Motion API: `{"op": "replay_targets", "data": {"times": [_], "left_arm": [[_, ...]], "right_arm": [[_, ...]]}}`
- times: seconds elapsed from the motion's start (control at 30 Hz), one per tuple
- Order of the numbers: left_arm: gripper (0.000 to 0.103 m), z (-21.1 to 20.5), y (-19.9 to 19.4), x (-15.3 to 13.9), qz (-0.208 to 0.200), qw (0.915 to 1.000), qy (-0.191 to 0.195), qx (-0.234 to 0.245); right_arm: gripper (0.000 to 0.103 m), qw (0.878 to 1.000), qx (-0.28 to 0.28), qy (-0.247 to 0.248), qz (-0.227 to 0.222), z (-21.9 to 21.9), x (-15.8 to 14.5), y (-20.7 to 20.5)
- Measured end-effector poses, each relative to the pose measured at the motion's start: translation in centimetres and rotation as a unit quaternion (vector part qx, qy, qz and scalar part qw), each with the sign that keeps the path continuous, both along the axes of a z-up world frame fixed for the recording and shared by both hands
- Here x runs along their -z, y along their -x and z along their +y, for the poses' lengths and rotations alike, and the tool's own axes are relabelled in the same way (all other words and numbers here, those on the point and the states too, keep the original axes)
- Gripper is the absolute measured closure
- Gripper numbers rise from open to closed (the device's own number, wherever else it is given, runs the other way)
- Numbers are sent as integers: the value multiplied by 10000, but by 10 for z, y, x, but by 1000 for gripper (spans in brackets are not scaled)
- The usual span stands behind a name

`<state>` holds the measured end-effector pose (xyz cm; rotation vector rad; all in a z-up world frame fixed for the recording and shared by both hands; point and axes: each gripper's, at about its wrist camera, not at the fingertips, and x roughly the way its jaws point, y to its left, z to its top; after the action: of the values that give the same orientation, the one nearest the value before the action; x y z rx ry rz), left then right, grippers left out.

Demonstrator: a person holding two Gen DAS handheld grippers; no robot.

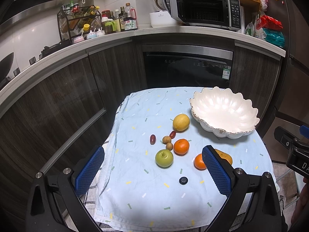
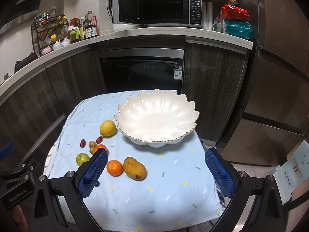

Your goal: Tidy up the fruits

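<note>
The left gripper is held with its jaws wide and nothing between the pads. Within that gap, in the lower centre of the left wrist view, an apple and a blueberry are seen on the cloth. Just above them lie an orange, two longans, two red dates and, further up, a lemon. A second orange and a mango are partly hidden behind the right pad.

The right gripper is likewise spread wide and empty. Between its pads, toward the left, the second orange and the mango are seen touching or nearly so. The bowl stands above the gap, in the frame's centre, with nothing in it. The remaining fruit is grouped at the left, beyond the left pad. An open microwave is seen at the upper centre.
</note>
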<state>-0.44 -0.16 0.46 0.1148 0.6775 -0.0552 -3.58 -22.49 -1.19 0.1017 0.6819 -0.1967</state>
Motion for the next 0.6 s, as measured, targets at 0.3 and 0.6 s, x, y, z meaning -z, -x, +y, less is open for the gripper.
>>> {"op": "replay_targets", "data": {"times": [0.3,0.6], "left_arm": [[0,0,-1,0,20,10000,-5,-1],[0,-2,-5,5,48,10000,-21,57]], "right_arm": [[1,10000,-1,-7,21,-1,1,0],[1,10000,-12,-21,88,-1,5,-5]]}}
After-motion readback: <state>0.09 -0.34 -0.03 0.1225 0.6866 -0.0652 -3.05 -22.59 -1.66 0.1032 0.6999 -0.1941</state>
